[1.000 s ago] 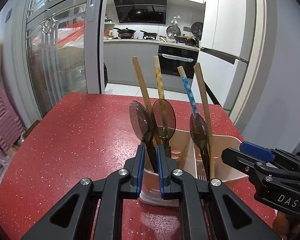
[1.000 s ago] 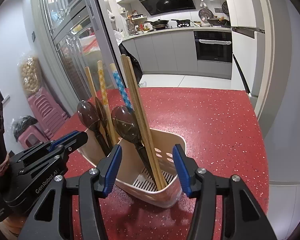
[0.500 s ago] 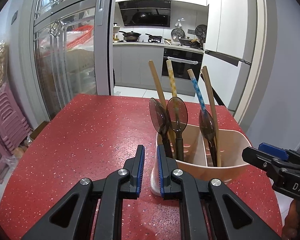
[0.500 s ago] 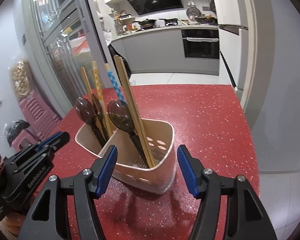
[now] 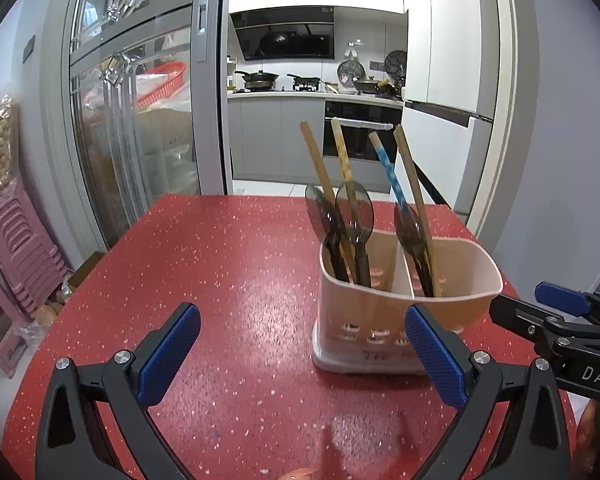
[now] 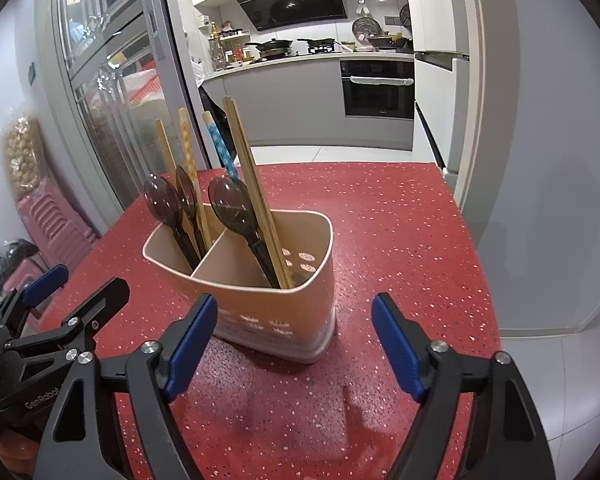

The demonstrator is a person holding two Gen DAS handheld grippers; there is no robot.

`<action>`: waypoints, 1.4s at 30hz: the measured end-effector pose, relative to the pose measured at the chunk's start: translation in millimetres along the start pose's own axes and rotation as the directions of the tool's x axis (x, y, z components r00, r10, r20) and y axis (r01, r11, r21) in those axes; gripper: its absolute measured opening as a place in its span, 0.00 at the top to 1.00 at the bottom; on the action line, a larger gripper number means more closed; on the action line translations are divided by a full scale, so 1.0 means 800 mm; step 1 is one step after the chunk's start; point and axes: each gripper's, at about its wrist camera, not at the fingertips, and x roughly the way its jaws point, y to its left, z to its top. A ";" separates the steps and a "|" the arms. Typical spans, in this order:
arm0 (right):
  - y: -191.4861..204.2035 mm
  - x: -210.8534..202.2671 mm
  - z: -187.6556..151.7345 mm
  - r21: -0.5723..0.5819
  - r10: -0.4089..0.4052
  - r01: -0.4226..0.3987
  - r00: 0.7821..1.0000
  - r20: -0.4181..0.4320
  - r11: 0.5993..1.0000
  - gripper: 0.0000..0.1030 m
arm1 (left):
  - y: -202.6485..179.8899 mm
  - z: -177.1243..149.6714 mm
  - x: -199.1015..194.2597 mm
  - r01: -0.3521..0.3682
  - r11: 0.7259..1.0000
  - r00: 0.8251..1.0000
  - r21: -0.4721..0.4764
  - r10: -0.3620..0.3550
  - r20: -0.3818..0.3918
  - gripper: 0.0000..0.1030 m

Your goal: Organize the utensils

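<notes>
A beige two-compartment utensil holder stands on the red speckled table. Its left compartment holds two dark spoons and two chopsticks; its right compartment holds one dark spoon, a blue patterned chopstick and wooden chopsticks. My left gripper is open and empty, a short way in front of the holder. My right gripper is open and empty, just in front of the holder. Each gripper shows at the edge of the other's view.
The red table ends at its far edge toward a kitchen doorway. A glass cabinet and stacked pink stools stand at the left. A white wall is at the right.
My left gripper let go of a spoon in the holder, drew back and opened wide. My right gripper also drew back a little from the holder and stayed open.
</notes>
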 end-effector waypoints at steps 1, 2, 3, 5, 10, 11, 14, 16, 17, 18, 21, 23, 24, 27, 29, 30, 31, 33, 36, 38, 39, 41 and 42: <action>0.001 -0.002 -0.002 -0.001 -0.004 0.004 1.000 0.004 1.000 0.13 | -0.001 -0.002 -0.002 -0.001 1.000 1.000 0.002 0.001 -0.002 0.00; 0.001 -0.005 -0.004 -0.001 -0.011 0.011 1.000 0.014 1.000 0.12 | 0.000 -0.005 -0.004 -0.002 1.000 1.000 0.003 0.002 -0.005 0.00; 0.002 -0.008 -0.006 -0.002 -0.019 0.019 0.999 0.025 1.000 0.12 | 0.001 -0.007 -0.005 -0.001 1.000 1.000 0.005 0.001 -0.008 0.00; 0.003 -0.012 -0.010 0.003 -0.026 0.026 0.999 0.034 1.000 0.12 | 0.002 -0.011 -0.009 -0.002 1.000 1.000 0.006 0.002 -0.012 0.00; 0.006 -0.026 -0.022 0.008 -0.055 0.055 0.995 0.081 0.998 0.12 | 0.007 -0.024 -0.017 -0.010 1.000 1.000 -0.007 0.010 -0.023 0.00; 0.007 -0.028 -0.023 0.008 -0.057 0.057 0.995 0.087 0.998 0.12 | 0.009 -0.027 -0.018 -0.010 1.000 1.000 -0.013 0.010 -0.025 0.00; 0.013 -0.036 -0.029 0.000 -0.074 0.074 0.991 0.112 0.997 0.12 | 0.014 -0.033 -0.023 -0.010 0.999 1.000 -0.031 0.009 -0.027 0.00; 0.018 -0.042 -0.034 -0.006 -0.087 0.088 0.988 0.125 0.996 0.12 | 0.018 -0.035 -0.025 -0.014 0.999 1.000 -0.037 0.013 -0.028 0.00; 0.019 -0.044 -0.036 -0.005 -0.090 0.091 0.988 0.128 0.996 0.12 | 0.018 -0.038 -0.026 -0.017 0.999 0.999 -0.037 0.016 -0.030 0.00; 0.021 -0.046 -0.039 -0.002 -0.094 0.095 0.987 0.134 0.995 0.12 | 0.019 -0.040 -0.028 -0.021 0.999 0.999 -0.036 0.020 -0.032 0.00; 0.022 -0.051 -0.050 0.000 -0.107 0.108 0.984 0.142 0.994 0.12 | 0.020 -0.046 -0.031 -0.027 0.999 0.999 -0.030 0.026 -0.039 0.00; 0.026 -0.053 -0.057 -0.005 -0.142 0.145 0.978 0.154 0.989 0.12 | 0.022 -0.051 -0.034 -0.031 0.999 0.999 -0.024 0.030 -0.039 0.00; 0.028 -0.054 -0.062 -0.015 -0.158 0.163 0.975 0.157 0.987 0.12 | 0.023 -0.053 -0.035 -0.031 0.999 0.999 -0.022 0.031 -0.038 0.00; 0.034 -0.055 -0.069 -0.020 -0.153 0.158 0.977 0.150 0.987 0.12 | 0.025 -0.059 -0.039 -0.030 0.999 0.999 -0.024 0.029 -0.040 0.00; 0.034 -0.057 -0.075 -0.006 -0.150 0.152 0.978 0.146 0.988 0.12 | 0.026 -0.064 -0.042 -0.026 0.999 0.999 -0.028 0.025 -0.038 0.00; 0.034 -0.058 -0.078 0.002 -0.152 0.153 0.977 0.147 0.988 0.12 | 0.026 -0.066 -0.044 -0.026 0.999 0.999 -0.029 0.025 -0.034 0.00; 0.034 -0.060 -0.081 0.009 -0.154 0.155 0.977 0.149 0.988 0.12 | 0.026 -0.068 -0.045 -0.027 0.999 0.999 -0.028 0.026 -0.032 0.00; 0.034 -0.062 -0.085 0.015 -0.157 0.157 0.976 0.149 0.988 0.12 | 0.025 -0.070 -0.047 -0.028 0.999 0.999 -0.025 0.027 -0.026 0.00; 0.032 -0.065 -0.091 0.025 -0.170 0.168 0.973 0.157 0.985 0.11 | 0.024 -0.075 -0.052 -0.028 0.999 1.000 -0.020 0.028 -0.011 0.00; 0.030 -0.066 -0.093 0.029 -0.177 0.174 0.971 0.163 0.984 0.11 | 0.022 -0.076 -0.055 -0.029 1.000 1.000 -0.013 0.029 -0.002 0.00; 0.030 -0.068 -0.094 0.033 -0.183 0.180 0.969 0.169 0.983 0.11 | 0.021 -0.077 -0.056 -0.030 1.000 1.000 -0.009 0.030 0.002 0.00; 0.028 -0.070 -0.094 0.035 -0.191 0.188 0.965 0.180 0.982 0.11 | 0.018 -0.078 -0.057 -0.028 1.000 1.000 0.001 0.028 0.008 0.00; 0.028 -0.071 -0.097 0.035 -0.199 0.196 0.962 0.187 0.980 0.12 | 0.017 -0.079 -0.058 -0.027 1.000 1.000 0.007 0.027 0.010 0.00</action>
